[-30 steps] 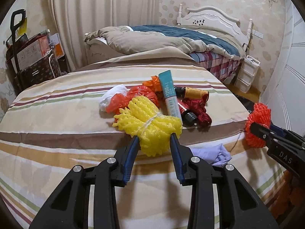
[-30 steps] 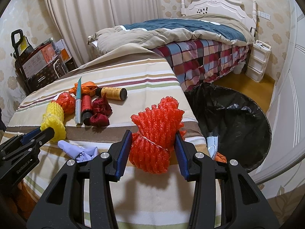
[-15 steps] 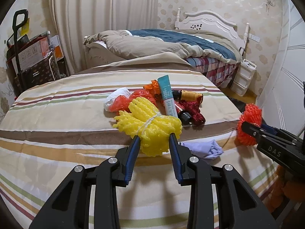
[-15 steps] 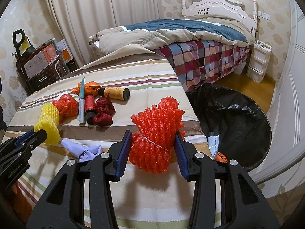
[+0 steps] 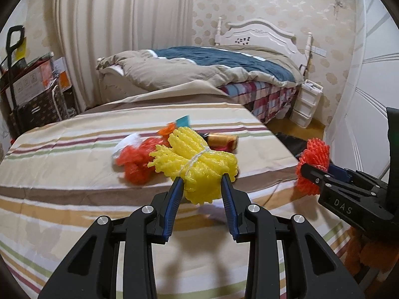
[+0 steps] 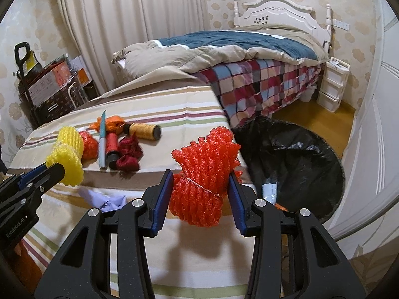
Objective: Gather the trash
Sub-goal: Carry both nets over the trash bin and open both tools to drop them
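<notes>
My left gripper (image 5: 201, 183) is shut on a yellow foam net bundle (image 5: 197, 167) tied with string, lifted above the striped bedspread (image 5: 62, 164). In the right wrist view that yellow foam net bundle (image 6: 67, 154) shows at the left, held by the left gripper (image 6: 53, 169). My right gripper (image 6: 200, 182) is shut on a red foam net bundle (image 6: 204, 174), near the bed's right edge. The same red foam net bundle (image 5: 311, 167) appears at the right of the left wrist view. A bin lined with a black bag (image 6: 294, 164) stands on the floor beside the bed.
On the bedspread lie an orange-red net (image 6: 88, 145), a teal tube (image 6: 102, 139), a red bottle (image 6: 111, 149), a yellow-brown spool (image 6: 143, 130), dark red cloth (image 6: 128, 154) and a lilac cloth (image 6: 109, 203). A second bed (image 6: 249, 57), drawers (image 6: 333, 87) and stacked boxes (image 6: 49, 84) stand behind.
The left gripper has lifted the yellow bundle off the bedspread and carried it a little to the right. The right gripper with the red bundle has stayed in place.
</notes>
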The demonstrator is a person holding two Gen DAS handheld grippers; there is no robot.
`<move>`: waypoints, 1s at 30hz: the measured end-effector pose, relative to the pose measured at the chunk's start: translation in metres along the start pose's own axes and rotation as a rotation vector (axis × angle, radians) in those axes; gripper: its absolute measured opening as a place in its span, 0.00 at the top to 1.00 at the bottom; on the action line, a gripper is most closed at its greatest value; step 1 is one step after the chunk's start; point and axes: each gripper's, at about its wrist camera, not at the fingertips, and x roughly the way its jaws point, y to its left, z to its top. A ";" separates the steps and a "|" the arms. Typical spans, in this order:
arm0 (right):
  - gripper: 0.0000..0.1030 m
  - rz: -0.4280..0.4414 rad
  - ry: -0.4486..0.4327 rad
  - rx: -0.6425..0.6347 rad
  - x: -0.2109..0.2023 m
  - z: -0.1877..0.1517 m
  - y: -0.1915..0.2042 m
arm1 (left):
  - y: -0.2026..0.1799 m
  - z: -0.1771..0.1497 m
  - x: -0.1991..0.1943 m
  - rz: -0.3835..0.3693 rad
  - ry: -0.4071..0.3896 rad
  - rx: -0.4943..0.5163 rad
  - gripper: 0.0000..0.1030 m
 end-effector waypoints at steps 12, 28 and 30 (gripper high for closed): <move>0.59 -0.125 -0.044 0.085 -0.005 0.020 -0.074 | -0.073 0.023 0.028 -0.102 -0.019 0.118 0.66; 0.59 -0.179 0.001 0.131 0.030 0.025 -0.136 | -0.148 0.039 0.090 -0.141 0.031 0.210 0.66; 0.59 -0.180 0.004 0.137 0.033 0.024 -0.140 | -0.155 0.041 0.097 -0.139 0.040 0.217 0.66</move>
